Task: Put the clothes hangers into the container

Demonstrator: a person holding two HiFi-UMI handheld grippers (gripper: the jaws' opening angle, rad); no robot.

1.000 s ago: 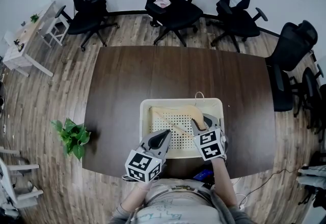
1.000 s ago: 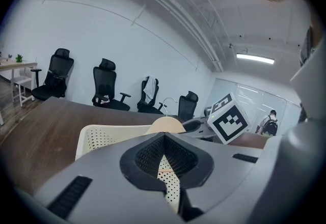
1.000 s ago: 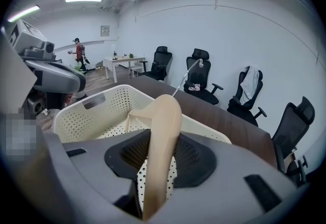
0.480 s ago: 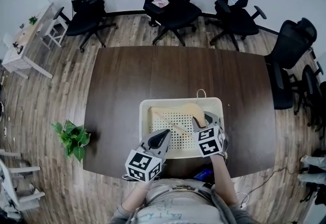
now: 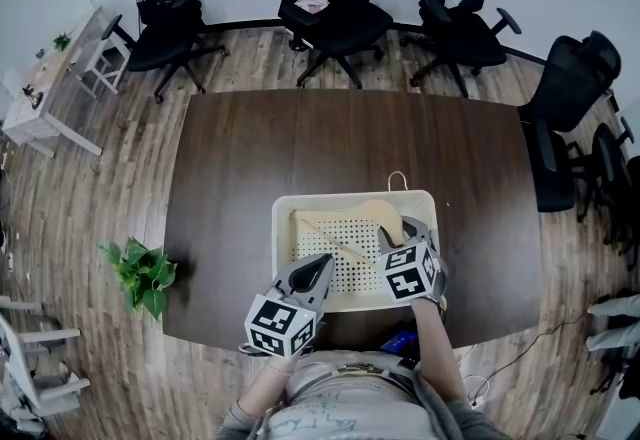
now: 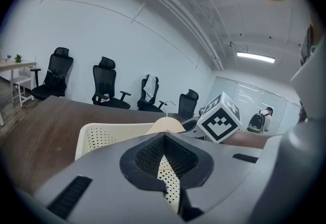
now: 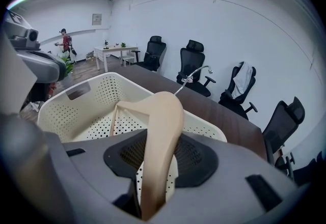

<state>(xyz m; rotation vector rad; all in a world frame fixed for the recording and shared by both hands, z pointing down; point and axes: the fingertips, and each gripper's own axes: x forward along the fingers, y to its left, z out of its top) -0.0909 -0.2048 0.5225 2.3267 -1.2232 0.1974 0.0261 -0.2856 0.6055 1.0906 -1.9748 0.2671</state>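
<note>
Only in the right gripper view is the hanger [image 7: 162, 116] seen between the right gripper's [image 7: 155, 167] parted jaws, loose on one side, its far end in the basket [image 7: 56, 113]. The left gripper [image 6: 164, 159] is held pinched together, empty. Chairs [image 5: 335, 13] are ranged beyond the table [image 5: 240, 158].
</note>
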